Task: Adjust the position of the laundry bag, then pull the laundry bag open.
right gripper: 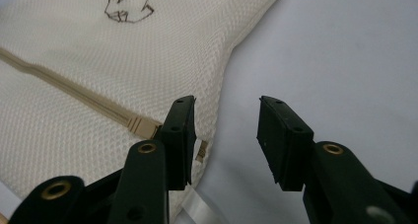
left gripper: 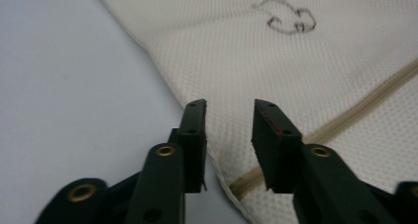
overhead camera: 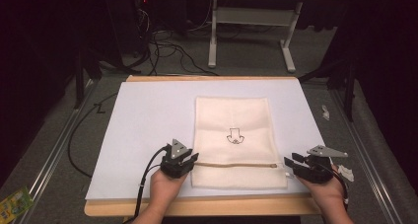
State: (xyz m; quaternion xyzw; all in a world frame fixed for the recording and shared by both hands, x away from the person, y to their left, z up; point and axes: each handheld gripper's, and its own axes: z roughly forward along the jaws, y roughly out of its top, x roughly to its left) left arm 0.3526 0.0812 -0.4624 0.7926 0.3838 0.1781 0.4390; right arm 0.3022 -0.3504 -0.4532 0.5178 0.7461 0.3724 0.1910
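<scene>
Cream mesh bag (overhead camera: 231, 141) flat on the white sheet (overhead camera: 148, 120) covering the table (overhead camera: 197, 206), zip (overhead camera: 236, 165) running across near the person's edge, small black drawing (overhead camera: 234, 136) mid-bag. Left tool (overhead camera: 193, 159) just at the bag's left edge, level with the zip's end. Seen in the left gripper view: jaws parted, a clear gap, mesh and the zip's end (left gripper: 241, 184) lying under them – nothing pinched. Right tool (overhead camera: 288, 161) at the bag's right edge, close by the zip's other end. From the right gripper view: jaws likewise apart, one over the bag's corner beside the zip pull (right gripper: 143, 125), the other over bare sheet – no grip on anything. Both hands low at the table's near edge, cable (overhead camera: 145, 177) trailing from the left tool.
</scene>
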